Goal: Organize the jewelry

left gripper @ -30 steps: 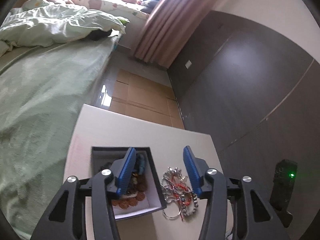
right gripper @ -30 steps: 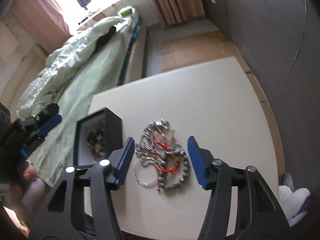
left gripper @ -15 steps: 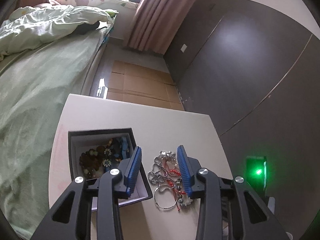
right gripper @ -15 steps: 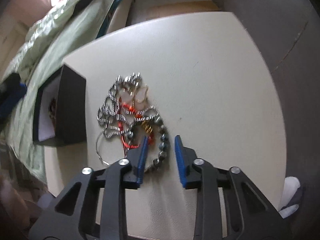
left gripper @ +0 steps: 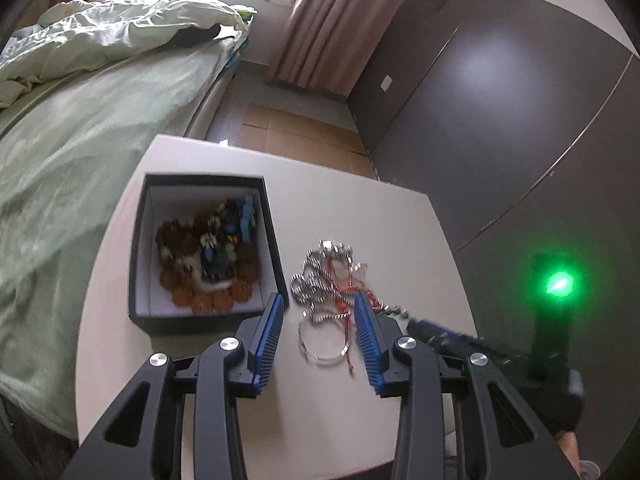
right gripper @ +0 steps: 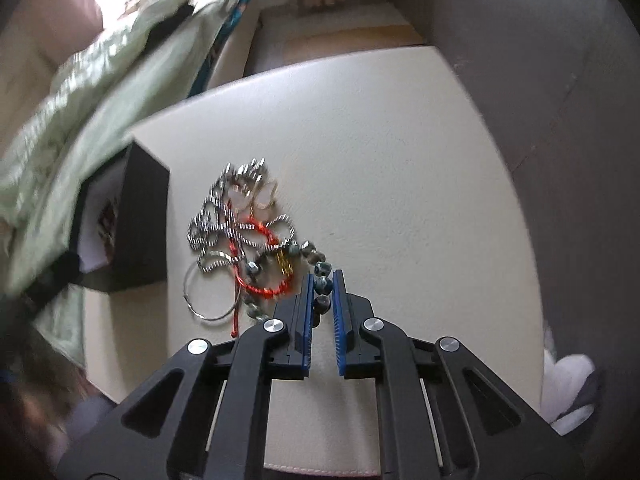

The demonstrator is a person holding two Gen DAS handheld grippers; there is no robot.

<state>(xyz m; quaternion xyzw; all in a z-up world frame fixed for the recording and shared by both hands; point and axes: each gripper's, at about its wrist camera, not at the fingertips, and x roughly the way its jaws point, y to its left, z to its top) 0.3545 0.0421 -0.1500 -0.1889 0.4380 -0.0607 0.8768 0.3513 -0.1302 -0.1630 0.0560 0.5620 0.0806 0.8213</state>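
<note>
Beaded bracelet (right gripper: 322,276) pinched in right fingers (right gripper: 307,292), mid-table; left fingers (left gripper: 276,312) parted, empty.

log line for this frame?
right gripper: shut on beaded bracelet | left gripper: open over jewelry pile | black box: open, part-filled

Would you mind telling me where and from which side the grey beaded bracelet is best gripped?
Grip the grey beaded bracelet on its outer arc, the stretch on the pile's right side, away from the black box. Come in low from the table's near edge. There the beads curve clear of the red cord and silver chain. The right tool already pinches that stretch.
</note>
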